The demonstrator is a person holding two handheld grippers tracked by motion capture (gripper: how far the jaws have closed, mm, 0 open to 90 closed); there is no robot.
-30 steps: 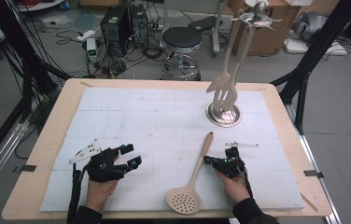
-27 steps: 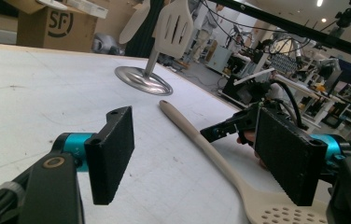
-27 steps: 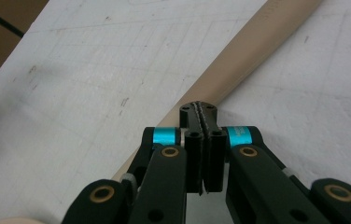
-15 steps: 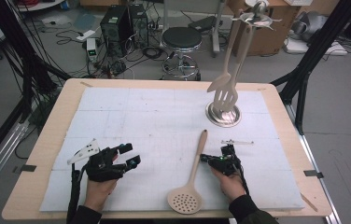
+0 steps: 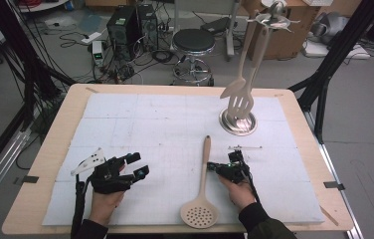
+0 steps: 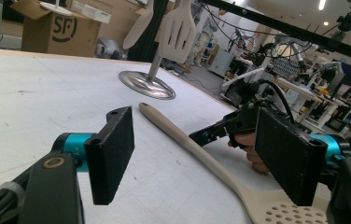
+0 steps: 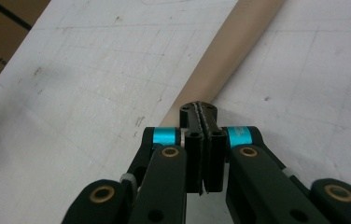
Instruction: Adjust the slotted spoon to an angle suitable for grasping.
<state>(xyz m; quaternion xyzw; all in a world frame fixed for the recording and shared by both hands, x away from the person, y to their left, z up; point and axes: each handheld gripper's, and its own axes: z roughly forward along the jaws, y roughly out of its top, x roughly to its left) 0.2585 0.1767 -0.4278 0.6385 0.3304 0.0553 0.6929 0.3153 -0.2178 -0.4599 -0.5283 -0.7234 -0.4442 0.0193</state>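
The right gripper's (image 5: 214, 168) view cut off both ends of the long beige skimmer spoon with a perforated round head (image 5: 202, 189); whether the clenched jaws, holding nothing, touched its handle could not be told. One such spoon lay on the white sheet (image 5: 125, 124) covering the wooden desk (image 5: 50, 149), and two pale utensils, a solid spoon (image 5: 237, 82) and a slotted turner (image 5: 247, 94), hung from one metal stand with a round base (image 5: 237, 127). The spoon's handle sat just ahead of the right jaws' tips. The left gripper (image 5: 138, 166) rested well apart to the spoon's left, jaws released and empty
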